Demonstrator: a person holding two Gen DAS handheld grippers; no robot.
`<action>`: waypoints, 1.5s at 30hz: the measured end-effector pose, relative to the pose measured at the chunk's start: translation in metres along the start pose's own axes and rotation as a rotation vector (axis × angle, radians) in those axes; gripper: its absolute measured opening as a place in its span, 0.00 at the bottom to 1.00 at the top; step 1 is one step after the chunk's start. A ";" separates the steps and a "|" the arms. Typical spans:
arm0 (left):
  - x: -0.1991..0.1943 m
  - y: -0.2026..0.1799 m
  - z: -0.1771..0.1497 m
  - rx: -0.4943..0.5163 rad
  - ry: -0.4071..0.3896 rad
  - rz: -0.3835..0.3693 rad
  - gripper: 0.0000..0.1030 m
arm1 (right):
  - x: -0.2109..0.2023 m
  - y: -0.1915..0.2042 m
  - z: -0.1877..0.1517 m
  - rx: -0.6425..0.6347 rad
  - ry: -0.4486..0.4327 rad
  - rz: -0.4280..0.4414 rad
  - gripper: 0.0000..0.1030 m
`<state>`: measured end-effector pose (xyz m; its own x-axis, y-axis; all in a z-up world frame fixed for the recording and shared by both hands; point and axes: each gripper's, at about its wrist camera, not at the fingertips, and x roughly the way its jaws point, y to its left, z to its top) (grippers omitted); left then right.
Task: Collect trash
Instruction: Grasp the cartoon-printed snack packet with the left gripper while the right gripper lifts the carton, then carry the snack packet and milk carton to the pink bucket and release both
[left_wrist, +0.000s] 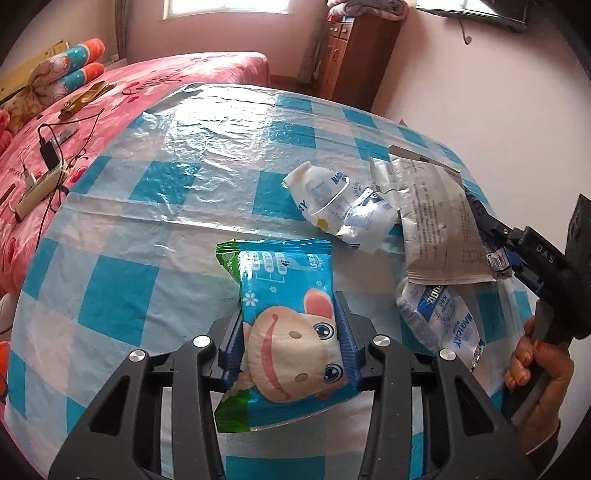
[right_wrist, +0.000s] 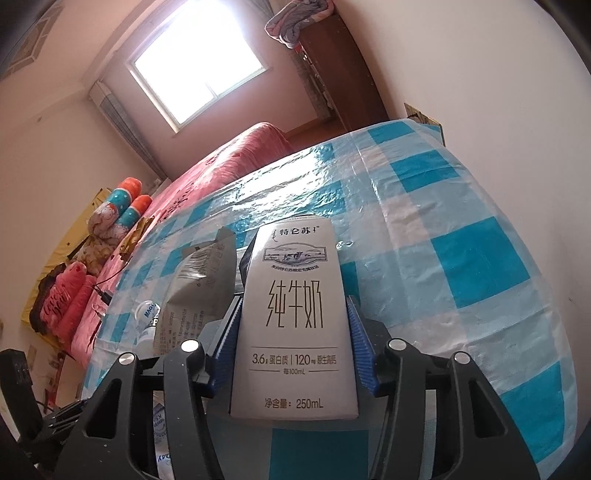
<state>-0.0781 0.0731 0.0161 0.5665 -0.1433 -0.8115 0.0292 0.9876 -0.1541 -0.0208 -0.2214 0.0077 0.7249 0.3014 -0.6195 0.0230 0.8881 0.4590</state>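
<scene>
My left gripper (left_wrist: 290, 317) is shut on a blue snack packet (left_wrist: 284, 280) with a cartoon face; its blue pads press on the packet's two sides just above the table. My right gripper (right_wrist: 293, 310) is shut on an upright white milk carton (right_wrist: 295, 266), pads against both sides. In the left wrist view the right gripper (left_wrist: 491, 240) reaches in from the right edge, with a hand (left_wrist: 532, 362) on its handle. A flattened grey carton (left_wrist: 443, 236) lies by its fingers and hides the held carton there. Two crumpled white-and-blue pouches (left_wrist: 332, 206) (left_wrist: 439, 317) lie on the table.
The table wears a glossy blue-and-white checked cloth (left_wrist: 147, 206). A silver wrapper (left_wrist: 388, 173) lies behind the grey carton (right_wrist: 199, 280). A pink bed (left_wrist: 110, 96) with a power strip (left_wrist: 37, 188) and cables stands to the left. A wooden cabinet (left_wrist: 358, 51) stands at the back wall.
</scene>
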 end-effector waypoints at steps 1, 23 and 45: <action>-0.001 0.001 -0.001 0.003 -0.001 -0.004 0.43 | 0.000 0.000 0.000 -0.001 0.001 0.000 0.53; -0.050 0.045 -0.011 0.014 -0.106 -0.046 0.42 | -0.024 -0.034 -0.007 0.249 -0.011 0.139 0.53; -0.112 0.120 -0.027 -0.066 -0.217 0.011 0.42 | -0.059 0.083 0.000 0.104 0.035 0.292 0.53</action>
<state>-0.1604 0.2056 0.0729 0.7304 -0.1087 -0.6743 -0.0280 0.9817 -0.1886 -0.0614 -0.1655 0.0823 0.6871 0.5522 -0.4722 -0.1117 0.7225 0.6823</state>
